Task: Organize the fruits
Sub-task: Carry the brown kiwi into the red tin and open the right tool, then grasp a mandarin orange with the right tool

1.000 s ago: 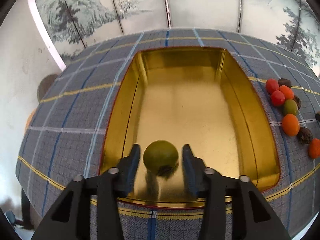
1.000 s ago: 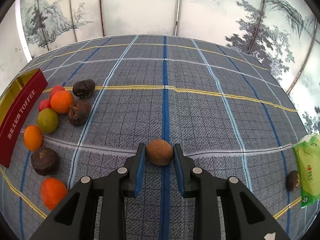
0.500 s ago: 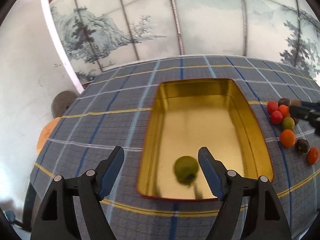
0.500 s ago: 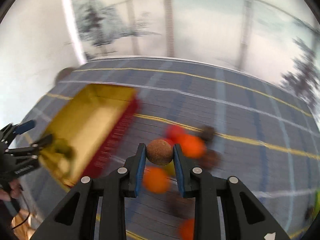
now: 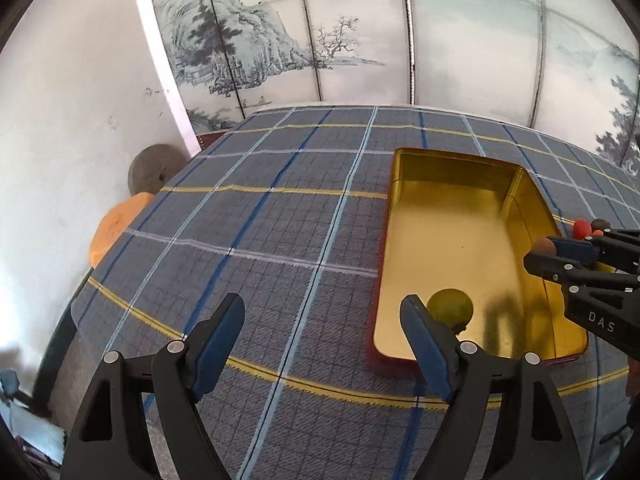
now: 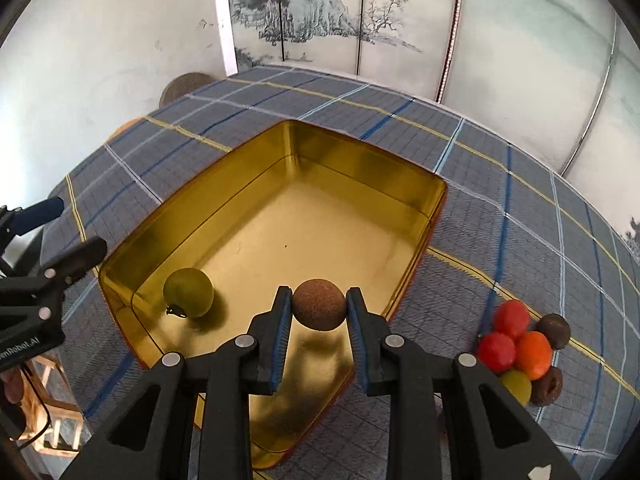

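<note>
Carried from the cloth, right gripper [image 6: 319,308] clamps a brown fruit [image 6: 319,309] (light, firm, roll-prone) mid-sides over the tin [image 6: 424,184]; empty left gripper [image 5: 322,334] opens.

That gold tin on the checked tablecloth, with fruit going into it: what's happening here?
A person is sorting small fruits into the open gold metal tin using two hand-held pincer tools. The right tool is shut on a round brown fruit and holds it over the tin. The left tool is off to the tin's side, its jaws opening with nothing between them. One round green fruit already lies inside. A cluster of red, orange, green and brown fruits waits on the cloth beside the tin.
</note>
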